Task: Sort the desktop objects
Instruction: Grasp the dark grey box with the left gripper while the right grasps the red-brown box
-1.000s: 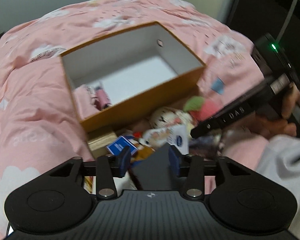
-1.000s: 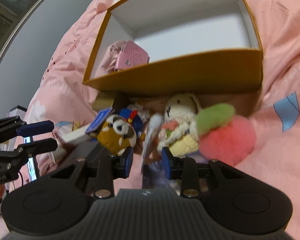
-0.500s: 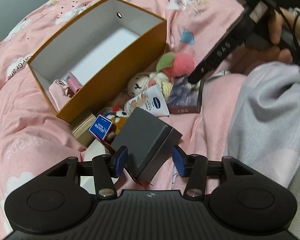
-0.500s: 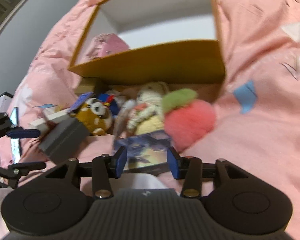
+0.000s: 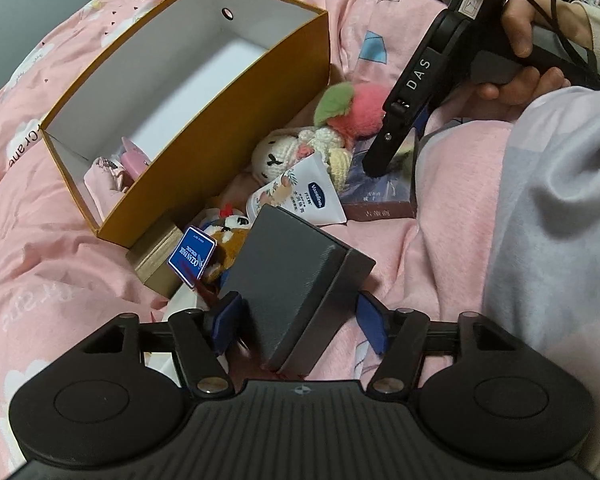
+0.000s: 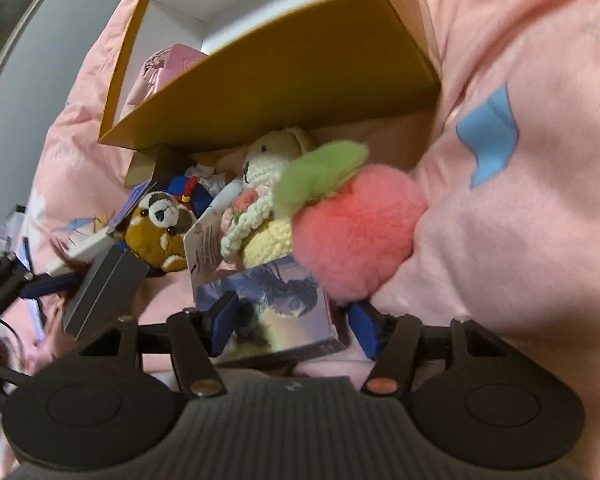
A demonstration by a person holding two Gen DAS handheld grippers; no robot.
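Sorting a heap of small things off a pink printed bedspread (image 5: pixel 60 280) into an open mustard-yellow cardboard box with a white inside (image 5: pixel 260 92), sitting at about eleven o'clock in the left wrist view with a pink pouch (image 5: pixel 134 158) already lying in its near corner.

Starting at the left: left hand-held gripper (image 5: pixel 300 326) spreading its jaws, straddling the near end of a dark grey rigid lidded box (image 5: pixel 296 276), blue pads showing on either side and not plainly pressing. Judging that box stiff, smooth-sided, moderately light and apt to slip; gripping across the two long flat sides, low enough to catch base as well as lid, looking safest.

Moving toward twelve o'clock: a small brown plush animal with a blue hang tag (image 5: pixel 228 240), a white squeezable cream tube (image 5: pixel 300 196) and a cream crocheted bunny (image 5: pixel 300 152) crowding against the yellow wall. All likely soft and light, yielding under pinch.

Further right, at one o'clock: a fluffy pink peach-shaped pompom with a green leaf (image 6: pixel 352 232) touching the bunny.

Right hand-held gripper (image 6: pixel 296 326) also widening its jaws, flanking a thin purple-covered book (image 6: pixel 276 312) lying flat at six o'clock in its own view, pads clear of it. Reckoning the book stiff, slick-covered and flat on yielding bedding; pinching across its narrow width seeming best.
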